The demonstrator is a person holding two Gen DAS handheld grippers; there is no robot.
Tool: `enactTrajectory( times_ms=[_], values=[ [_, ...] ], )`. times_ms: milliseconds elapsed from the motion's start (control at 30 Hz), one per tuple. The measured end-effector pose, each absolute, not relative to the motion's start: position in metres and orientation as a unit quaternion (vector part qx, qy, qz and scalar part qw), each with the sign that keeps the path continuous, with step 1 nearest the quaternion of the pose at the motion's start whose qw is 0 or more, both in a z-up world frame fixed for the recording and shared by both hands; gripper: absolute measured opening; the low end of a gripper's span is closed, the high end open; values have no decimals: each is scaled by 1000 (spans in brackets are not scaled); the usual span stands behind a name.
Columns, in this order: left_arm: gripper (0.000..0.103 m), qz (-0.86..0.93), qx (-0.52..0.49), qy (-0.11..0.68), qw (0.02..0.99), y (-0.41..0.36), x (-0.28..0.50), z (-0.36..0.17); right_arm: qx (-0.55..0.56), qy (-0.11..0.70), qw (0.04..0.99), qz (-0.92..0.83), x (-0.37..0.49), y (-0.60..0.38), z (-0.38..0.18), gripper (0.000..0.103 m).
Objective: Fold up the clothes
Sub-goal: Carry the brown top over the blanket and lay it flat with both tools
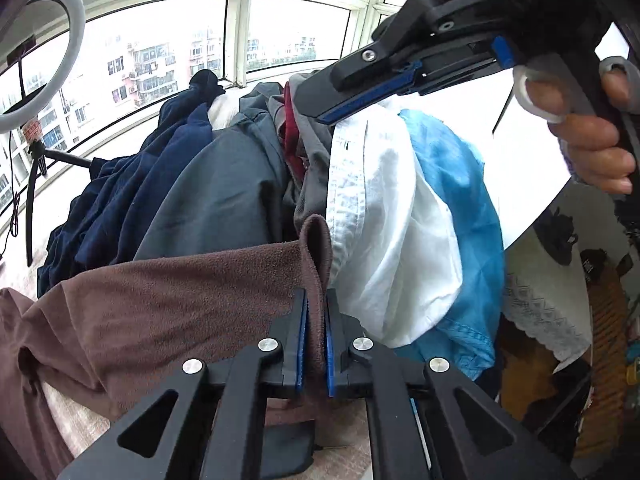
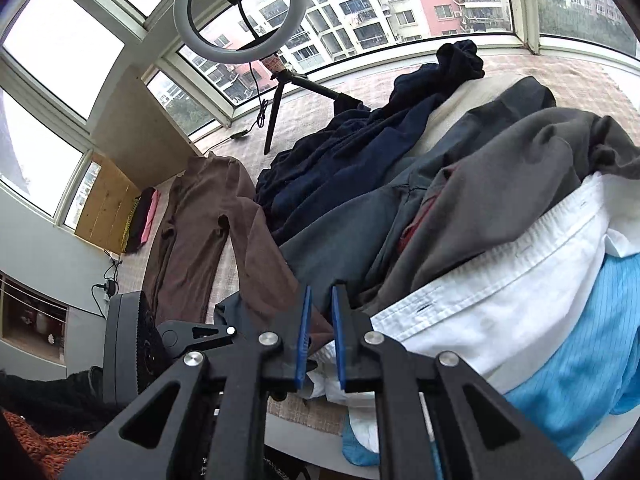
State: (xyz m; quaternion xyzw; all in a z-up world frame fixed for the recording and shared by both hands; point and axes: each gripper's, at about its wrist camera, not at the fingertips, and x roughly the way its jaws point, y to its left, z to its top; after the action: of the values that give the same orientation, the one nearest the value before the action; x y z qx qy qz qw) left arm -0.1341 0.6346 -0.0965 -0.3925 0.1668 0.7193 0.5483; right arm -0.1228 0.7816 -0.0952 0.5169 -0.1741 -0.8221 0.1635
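A brown long-sleeved garment (image 1: 160, 300) lies spread on the woven surface, its body stretched out towards the window (image 2: 192, 240). My left gripper (image 1: 316, 320) is shut on a fold at the end of its sleeve. The sleeve runs up against a pile of clothes: a navy piece (image 1: 132, 200), a grey piece (image 1: 224, 184), a white shirt (image 1: 380, 220) and a light blue piece (image 1: 460, 200). My right gripper (image 2: 322, 320) hangs above the pile, held by a hand (image 1: 592, 140). Its pads stand slightly apart, open, with nothing between them; in the left wrist view its tip (image 1: 320, 114) hovers over the grey cloth.
A ring light (image 2: 240, 8) on a small black tripod (image 2: 276, 112) stands at the far edge by the curved window. Folded pink and black items (image 2: 146, 216) lie at the far left. A white lace cloth (image 1: 540, 300) and clutter sit to the right of the pile.
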Motion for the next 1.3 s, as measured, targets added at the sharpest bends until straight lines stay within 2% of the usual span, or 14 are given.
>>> enactTrajectory(
  times_ms=[67,133,200,233,267,467,733,833,900,933,967,1300],
  values=[
    [5,717,-391,145,558,605,-131,-81,519,-147,197,-818,-152,754,-91,22],
    [4,723,-385,135,557,570,-127,-68,521,-120,230,-813,-182,726,-87,23],
    [4,738,-390,112,539,530,-129,-62,526,-88,266,-803,-217,690,-90,30],
    [4,745,-397,105,526,514,-131,-61,532,-67,272,-799,-238,669,-99,38],
    [4,751,-404,97,514,498,-134,-61,538,-46,277,-795,-259,647,-107,40],
    [4,768,-433,84,465,450,-133,-72,597,6,294,-746,-367,531,-179,40],
    [4,741,-435,80,506,462,-121,-81,649,60,278,-705,-404,464,-239,40],
    [4,730,-424,76,531,468,-113,-77,656,118,239,-706,-409,456,-254,40],
    [4,729,-418,77,536,467,-110,-74,663,113,235,-701,-413,460,-260,35],
    [4,732,-416,78,534,465,-109,-73,664,98,240,-701,-414,464,-259,12],
    [4,735,-417,70,529,458,-111,-72,665,83,245,-701,-416,467,-259,2],
    [3,805,-446,-45,388,311,-120,-80,633,2,268,-727,-431,449,-201,2]
  ],
)
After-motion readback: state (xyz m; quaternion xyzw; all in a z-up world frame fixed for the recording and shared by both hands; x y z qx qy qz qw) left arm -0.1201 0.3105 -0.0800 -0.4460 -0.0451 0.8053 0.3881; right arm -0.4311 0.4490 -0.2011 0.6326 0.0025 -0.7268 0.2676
